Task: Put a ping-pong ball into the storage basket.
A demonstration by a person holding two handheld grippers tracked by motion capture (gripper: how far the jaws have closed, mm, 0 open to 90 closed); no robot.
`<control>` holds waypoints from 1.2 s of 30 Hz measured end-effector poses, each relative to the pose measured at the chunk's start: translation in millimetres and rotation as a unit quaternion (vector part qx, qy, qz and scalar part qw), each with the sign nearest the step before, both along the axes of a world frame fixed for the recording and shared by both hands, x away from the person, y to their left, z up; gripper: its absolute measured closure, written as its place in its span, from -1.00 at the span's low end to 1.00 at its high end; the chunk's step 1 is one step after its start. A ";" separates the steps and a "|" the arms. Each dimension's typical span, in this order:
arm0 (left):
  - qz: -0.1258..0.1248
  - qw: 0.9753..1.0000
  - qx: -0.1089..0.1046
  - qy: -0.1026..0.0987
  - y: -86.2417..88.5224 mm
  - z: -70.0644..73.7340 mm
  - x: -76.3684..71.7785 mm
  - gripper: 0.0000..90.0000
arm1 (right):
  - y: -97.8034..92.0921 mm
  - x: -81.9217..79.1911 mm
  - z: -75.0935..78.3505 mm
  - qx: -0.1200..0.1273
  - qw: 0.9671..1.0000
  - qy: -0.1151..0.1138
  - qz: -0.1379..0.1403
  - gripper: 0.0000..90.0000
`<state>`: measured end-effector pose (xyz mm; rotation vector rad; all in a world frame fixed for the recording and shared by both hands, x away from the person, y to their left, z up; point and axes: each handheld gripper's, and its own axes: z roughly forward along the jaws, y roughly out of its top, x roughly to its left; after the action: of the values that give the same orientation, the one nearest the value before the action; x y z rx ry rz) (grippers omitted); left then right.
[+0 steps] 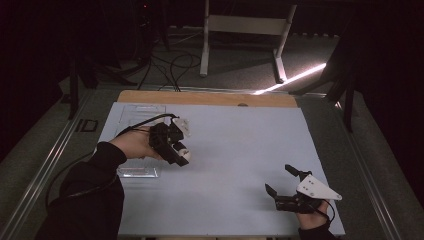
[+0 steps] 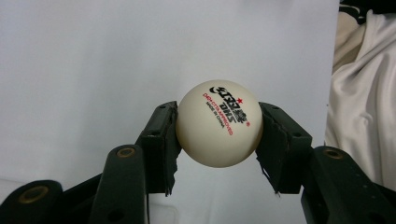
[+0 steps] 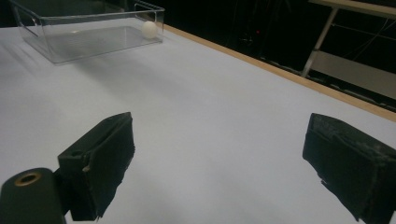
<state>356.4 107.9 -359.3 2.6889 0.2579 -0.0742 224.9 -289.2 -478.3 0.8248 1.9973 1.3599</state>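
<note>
A white ball [image 2: 218, 123] is pinched in the left gripper [image 1: 181, 154] just beside the clear box [image 1: 141, 172] near the worktop's left edge, while the right gripper [image 1: 282, 180] is held spread wide at the near right corner.

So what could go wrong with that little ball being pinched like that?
The left gripper holds the white ball only by its round sides, so it might pop out and roll across the table. Squeezing harder could dent it. The clear tray already holds another ball, which a dropped one might bump.
</note>
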 end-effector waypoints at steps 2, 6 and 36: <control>0.002 1.000 0.000 0.001 2.7 1.3 0.2 0.16 | 0.0 0.2 -0.2 0.000 1.000 0.000 0.000 -0.80; 0.008 1.000 0.000 -0.003 7.7 3.1 0.8 0.16 | 0.0 0.1 0.1 0.000 1.000 0.000 0.000 -0.80; 0.051 0.999 -0.006 -0.014 52.6 14.8 -0.7 0.16 | 0.8 -0.1 -0.3 -0.002 1.000 0.001 0.001 -0.80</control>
<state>355.7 160.6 -344.5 2.6588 0.3840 -0.0065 224.8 -288.4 -478.6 0.8237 2.0019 1.3563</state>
